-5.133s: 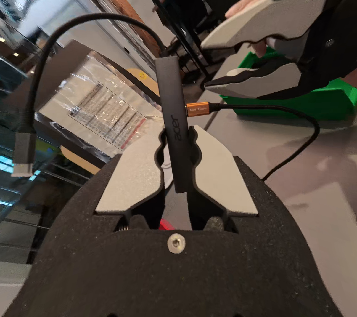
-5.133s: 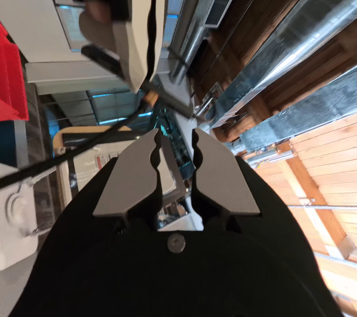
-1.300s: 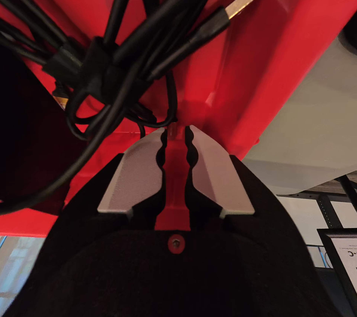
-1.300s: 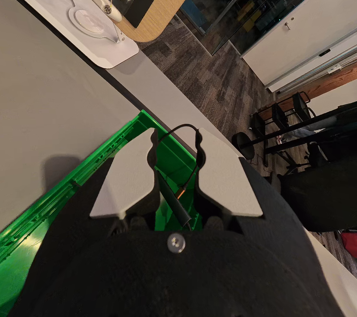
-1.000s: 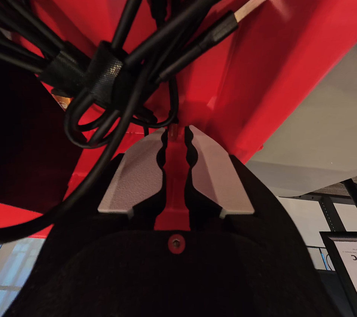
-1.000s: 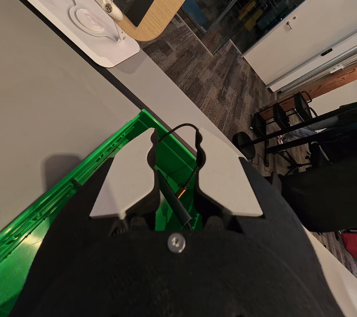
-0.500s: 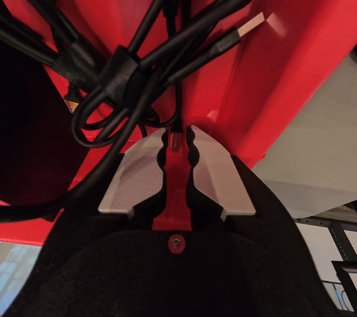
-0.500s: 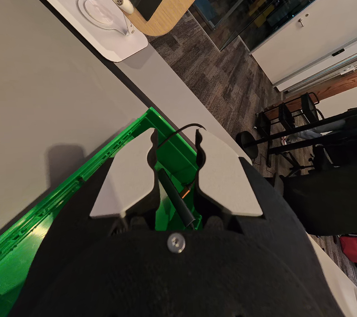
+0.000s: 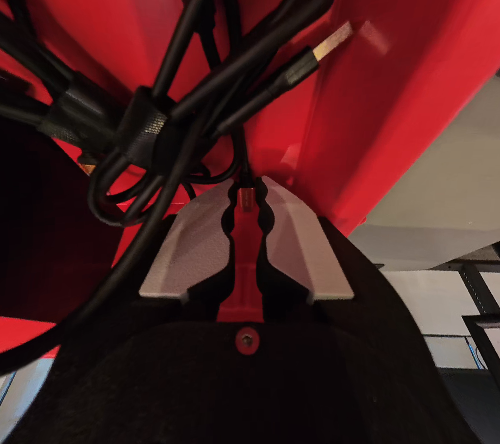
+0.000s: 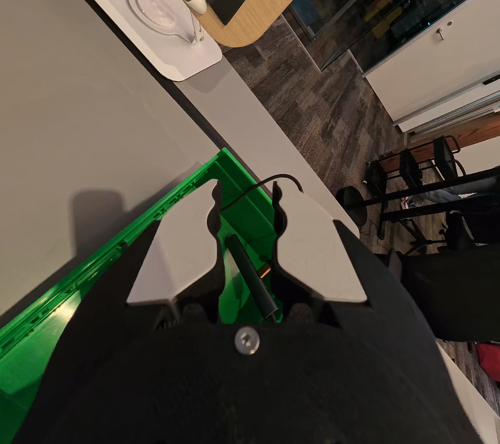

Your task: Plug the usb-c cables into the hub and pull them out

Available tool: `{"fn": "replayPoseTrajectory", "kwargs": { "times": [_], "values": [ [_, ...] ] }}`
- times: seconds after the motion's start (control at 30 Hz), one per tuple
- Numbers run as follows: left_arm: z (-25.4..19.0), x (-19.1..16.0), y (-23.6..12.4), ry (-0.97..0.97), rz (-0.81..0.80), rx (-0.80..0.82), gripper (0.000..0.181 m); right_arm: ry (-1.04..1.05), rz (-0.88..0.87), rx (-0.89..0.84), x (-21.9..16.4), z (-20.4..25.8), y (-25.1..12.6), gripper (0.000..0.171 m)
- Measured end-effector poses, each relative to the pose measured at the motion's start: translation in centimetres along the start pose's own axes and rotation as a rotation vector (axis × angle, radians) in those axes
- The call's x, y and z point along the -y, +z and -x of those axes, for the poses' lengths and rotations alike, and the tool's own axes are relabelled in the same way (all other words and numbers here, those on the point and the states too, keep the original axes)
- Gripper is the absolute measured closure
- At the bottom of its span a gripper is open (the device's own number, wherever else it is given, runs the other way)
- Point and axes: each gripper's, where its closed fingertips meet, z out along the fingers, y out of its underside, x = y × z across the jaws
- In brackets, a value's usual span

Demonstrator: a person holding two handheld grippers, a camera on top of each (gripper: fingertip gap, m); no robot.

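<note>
The left gripper [image 9: 244, 195] sits inside a red bin [image 9: 378, 106], its jaws apart with a narrow gap, and a small orange-collared plug [image 9: 245, 199] lies between the tips, not clearly pinched. Above it hangs a black cable bundle [image 9: 167, 106] cinched by a strap [image 9: 148, 127]; one metal-tipped plug [image 9: 331, 42] sticks out toward the bin wall. These cables look light and limp, so the stiff plug housing is likely the right place to grip, not the cord. The right gripper [image 10: 244, 210] hovers with jaws apart over a green bin [image 10: 238, 198] on the table [image 10: 94, 106], where a slim dark hub [image 10: 251, 276] leans with its thin cord [image 10: 259, 183]; it probably tips easily
</note>
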Motion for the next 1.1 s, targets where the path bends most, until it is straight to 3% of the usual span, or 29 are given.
{"fn": "replayPoseTrajectory", "kwargs": {
  "times": [0.4, 0.63, 0.9, 1.1],
  "values": [
    [-0.4, -0.6, -1.1, -0.072, 0.078, -0.031, 0.17, 0.01, -0.017, 0.017, -0.2, -0.1, -0.3, 0.138],
    [-0.2, -2.2, -5.2, -0.083, 0.232, -0.049, 0.17, 0.003, -0.027, 0.022, 0.1, 0.1, -0.5, 0.139],
    [0.0, -5.9, -9.9, -0.061, 0.545, -0.035, 0.17, 0.016, -0.041, 0.026, 0.0, -0.1, -0.8, 0.139],
    [0.6, -7.0, -14.2, -0.081, 0.641, 0.022, 0.17, 0.023, -0.05, 0.03, -0.1, -0.2, -1.0, 0.14]
  ]
}}
